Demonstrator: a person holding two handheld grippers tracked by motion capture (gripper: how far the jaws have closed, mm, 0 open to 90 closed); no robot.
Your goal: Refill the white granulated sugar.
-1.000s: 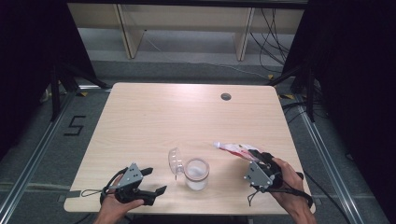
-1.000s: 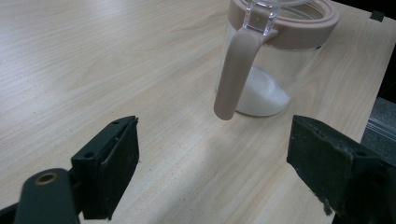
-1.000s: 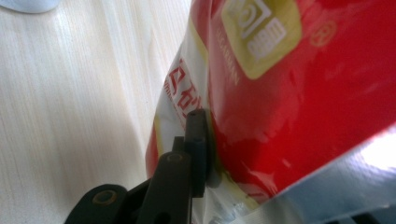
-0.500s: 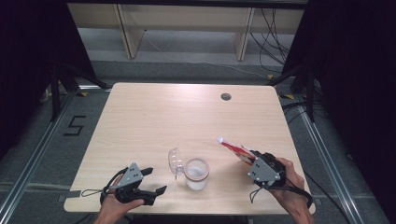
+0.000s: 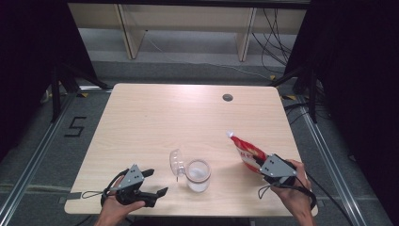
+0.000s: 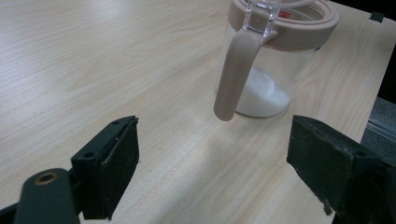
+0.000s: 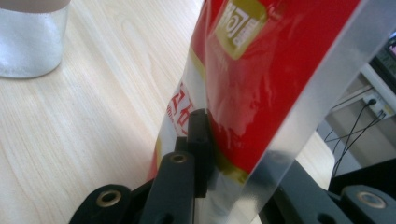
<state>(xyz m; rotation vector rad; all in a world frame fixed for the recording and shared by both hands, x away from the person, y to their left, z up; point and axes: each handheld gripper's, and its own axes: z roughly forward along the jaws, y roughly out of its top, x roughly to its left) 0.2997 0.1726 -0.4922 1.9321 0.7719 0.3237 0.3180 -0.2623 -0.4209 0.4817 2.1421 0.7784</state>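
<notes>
**Pouch lifted upright beside the jar**

Pale wooden surface carries a lidded jar. Left of the jar, the left hand-held gripper rests wide open, empty. Right of it, the right hand-held gripper clamps the red pouch, now raised from lying flat, likely for pouring.

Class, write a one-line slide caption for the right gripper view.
Right gripper clamps a red plastic pouch above the wooden table, clear jar nearby.
</notes>
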